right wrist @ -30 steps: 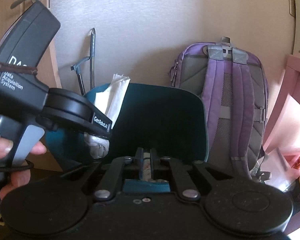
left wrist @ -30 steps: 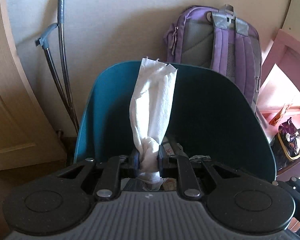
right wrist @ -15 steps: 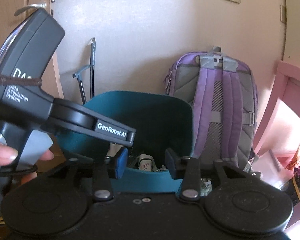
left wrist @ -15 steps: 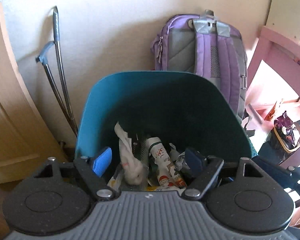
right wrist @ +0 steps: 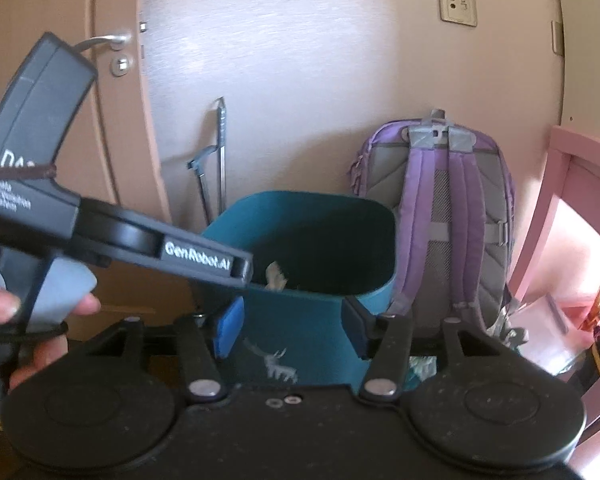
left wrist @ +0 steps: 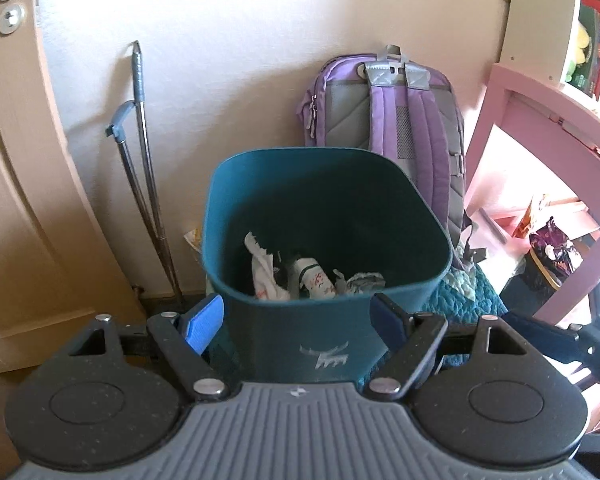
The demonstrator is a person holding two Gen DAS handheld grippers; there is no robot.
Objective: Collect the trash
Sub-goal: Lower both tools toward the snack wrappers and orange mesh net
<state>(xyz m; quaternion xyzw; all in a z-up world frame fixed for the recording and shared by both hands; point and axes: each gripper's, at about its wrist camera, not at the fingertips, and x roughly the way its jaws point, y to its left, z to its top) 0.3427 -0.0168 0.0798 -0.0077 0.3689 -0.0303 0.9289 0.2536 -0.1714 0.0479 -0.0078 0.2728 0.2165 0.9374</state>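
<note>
A teal trash bin [left wrist: 324, 216] stands on the floor against the wall; it also shows in the right wrist view [right wrist: 320, 236]. Inside lie a crumpled white tissue [left wrist: 265, 276], a small printed bottle [left wrist: 316, 278] and other crumpled paper [left wrist: 362, 282]. My left gripper [left wrist: 298, 322] is open and empty, in front of and above the bin's near wall. My right gripper [right wrist: 290, 330] is open and empty, also before the bin. The left gripper's body [right wrist: 100, 224] shows at the left of the right wrist view.
A purple backpack [left wrist: 396, 120] leans on the wall behind the bin. A folded metal stick [left wrist: 140, 160] leans left of it, beside a wooden door [left wrist: 16, 160]. A pink desk frame [left wrist: 540, 152] with clutter stands at the right.
My left gripper let go of the white tissue, which dropped into the bin. My right gripper also opened. Both grippers have drawn back and up from the bin.
</note>
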